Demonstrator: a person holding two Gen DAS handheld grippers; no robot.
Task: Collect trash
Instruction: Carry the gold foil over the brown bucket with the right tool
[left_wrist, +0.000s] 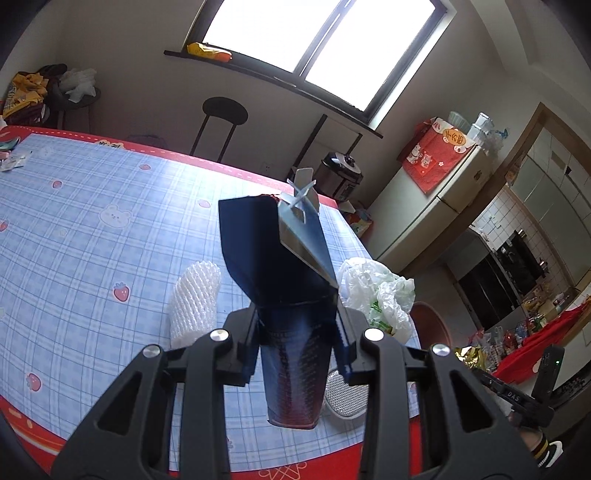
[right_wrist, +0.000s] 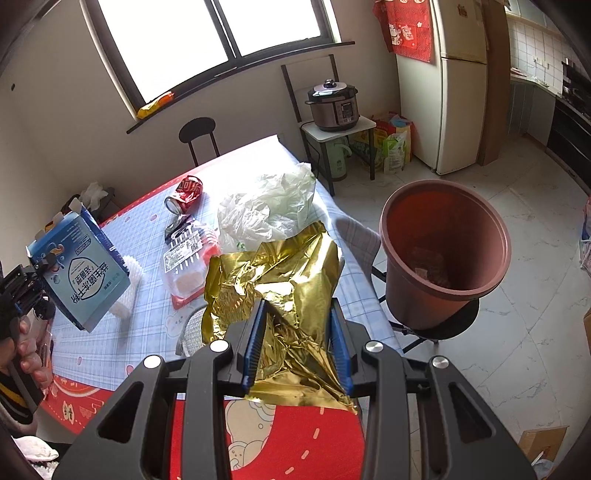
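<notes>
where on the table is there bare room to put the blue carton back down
Bare cloth lies left of the foam net, running toward the far red border of the table. Crowded: the near right corner, with the white plastic bag, crushed can, labelled tray and gold foil bag in the right gripper.
</notes>
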